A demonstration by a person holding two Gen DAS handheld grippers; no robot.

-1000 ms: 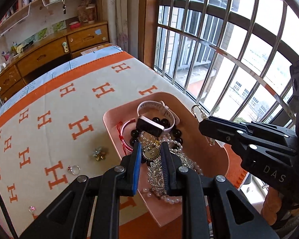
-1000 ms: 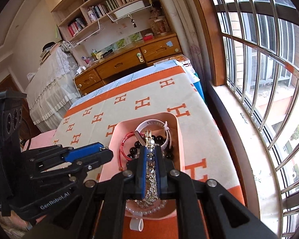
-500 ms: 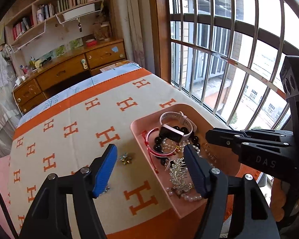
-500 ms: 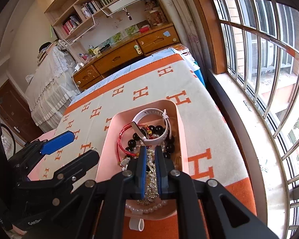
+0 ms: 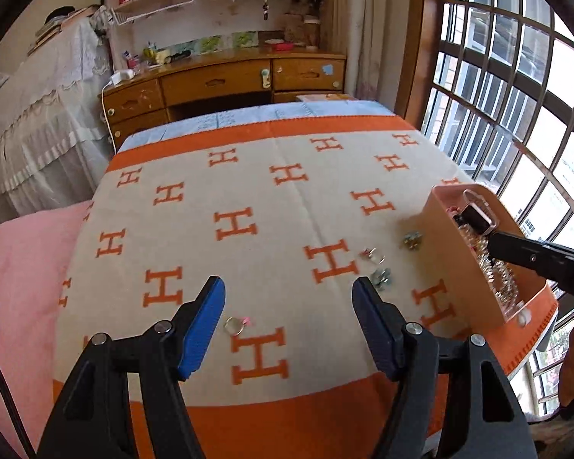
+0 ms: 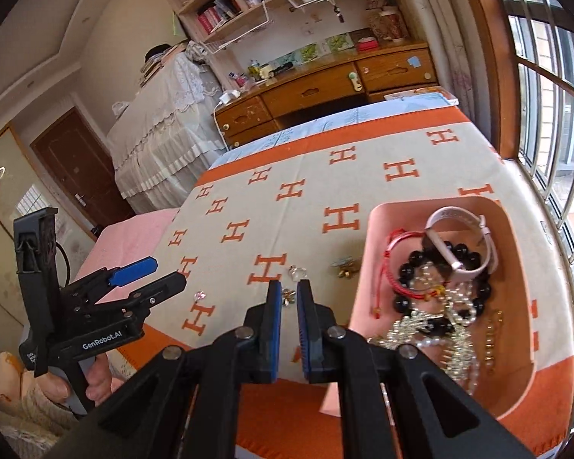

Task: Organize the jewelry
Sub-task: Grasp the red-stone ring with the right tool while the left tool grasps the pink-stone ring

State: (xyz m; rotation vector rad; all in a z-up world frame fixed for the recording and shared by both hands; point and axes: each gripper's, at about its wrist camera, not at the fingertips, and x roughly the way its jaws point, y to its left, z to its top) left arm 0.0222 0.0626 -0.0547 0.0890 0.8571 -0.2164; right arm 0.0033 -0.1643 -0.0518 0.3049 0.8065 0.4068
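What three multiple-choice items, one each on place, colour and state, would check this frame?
1. Where is the white watch?
A. in the pink tray
B. on the blanket
C. on the desk

2. What colour is the cord bracelet?
A. green
B. red
C. blue

3. How is the left gripper?
A. shut tight
B. shut on the watch
C. open, empty

Answers: A, it lies inside the tray; B, its cord is red; C, its fingers stand wide apart, gripping nothing.
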